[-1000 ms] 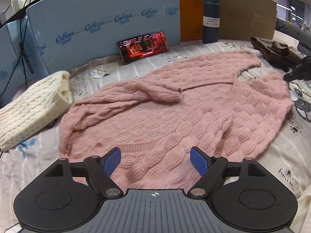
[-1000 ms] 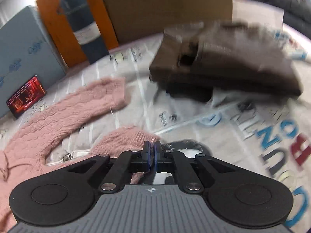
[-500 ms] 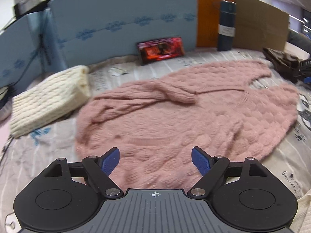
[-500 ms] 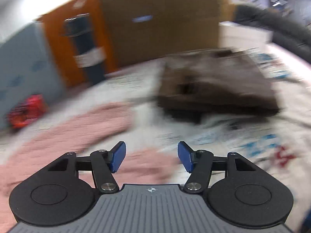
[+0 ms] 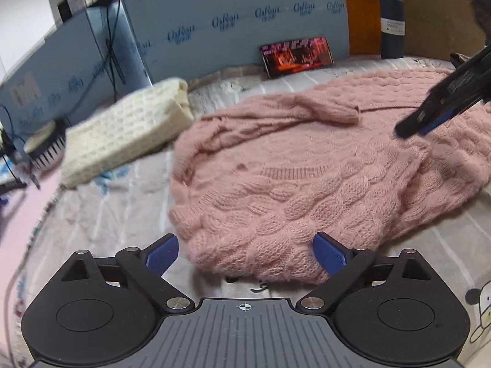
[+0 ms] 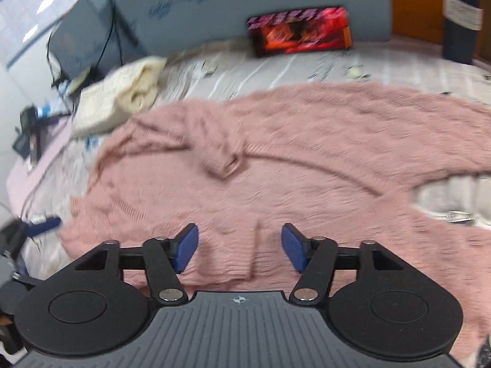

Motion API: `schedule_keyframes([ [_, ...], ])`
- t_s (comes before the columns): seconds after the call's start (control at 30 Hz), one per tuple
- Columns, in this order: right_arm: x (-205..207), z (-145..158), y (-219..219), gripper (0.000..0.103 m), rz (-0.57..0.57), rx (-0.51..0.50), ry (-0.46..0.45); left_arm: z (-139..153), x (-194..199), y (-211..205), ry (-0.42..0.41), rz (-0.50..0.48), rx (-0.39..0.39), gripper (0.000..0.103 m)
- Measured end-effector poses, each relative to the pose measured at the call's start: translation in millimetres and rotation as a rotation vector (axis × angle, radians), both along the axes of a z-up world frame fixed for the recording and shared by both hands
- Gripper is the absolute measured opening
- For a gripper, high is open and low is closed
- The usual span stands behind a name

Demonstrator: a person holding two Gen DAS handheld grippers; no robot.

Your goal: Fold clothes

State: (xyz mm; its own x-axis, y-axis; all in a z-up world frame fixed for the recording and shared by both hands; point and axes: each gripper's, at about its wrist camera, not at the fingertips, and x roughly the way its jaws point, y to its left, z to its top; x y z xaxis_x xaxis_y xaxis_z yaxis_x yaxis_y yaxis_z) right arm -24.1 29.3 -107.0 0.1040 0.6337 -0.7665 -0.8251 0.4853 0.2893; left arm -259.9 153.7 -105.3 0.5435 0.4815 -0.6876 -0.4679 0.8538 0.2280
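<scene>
A pink cable-knit sweater [image 5: 307, 165] lies spread on the bed, one sleeve folded across its chest. It also fills the right wrist view [image 6: 307, 159]. My left gripper [image 5: 245, 253] is open and empty, hovering just before the sweater's near hem corner. My right gripper [image 6: 239, 247] is open and empty, low over the sweater's lower body. It shows in the left wrist view as a dark arm with blue pads [image 5: 429, 119] above the sweater's right side.
A folded cream knit sweater [image 5: 122, 132] lies left of the pink one. A lit phone [image 5: 297, 55] leans on blue foam boards [image 5: 233, 27] at the back. A dark bottle [image 5: 391, 18] stands before orange and brown boards. Cables and small gear sit at far left.
My right gripper opened, swung left away from the brown clothes and now hovers over the pink sweater. My left gripper drew back toward the sweater's near hem corner, still open.
</scene>
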Motion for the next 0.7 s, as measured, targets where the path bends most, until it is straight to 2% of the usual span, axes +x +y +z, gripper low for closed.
schedule_keyframes([
  [0.03,-5,-2,3,0.030,0.017,-0.010,-0.018,2,-2,1,-0.005,0.010,0.004,0.096],
  [0.07,-10,-4,7,0.018,0.034,-0.020,-0.035,5,-3,2,-0.013,0.019,0.007,0.096],
  [0.1,-14,-2,7,0.013,0.049,-0.018,-0.044,8,-4,3,-0.022,0.028,0.011,0.096],
  [0.2,-16,19,-11,0.011,0.062,0.049,-0.036,15,-6,4,-0.050,0.043,0.021,0.096],
  [0.3,-17,34,-27,0.011,0.058,0.057,-0.071,19,1,4,-0.074,0.028,0.019,0.096],
  [0.43,-22,22,-30,0.012,0.061,0.008,-0.087,13,19,-2,-0.041,-0.029,0.026,0.096],
  [0.53,-21,8,-27,0.022,0.023,-0.043,-0.112,2,27,-6,0.031,-0.062,0.042,0.096],
  [0.6,-19,-1,-25,0.045,0.017,-0.078,-0.138,-7,29,-5,0.083,-0.063,0.033,0.096],
  [0.7,-18,-11,-26,0.051,0.042,-0.103,-0.179,-8,26,-3,0.083,-0.053,0.004,0.096],
])
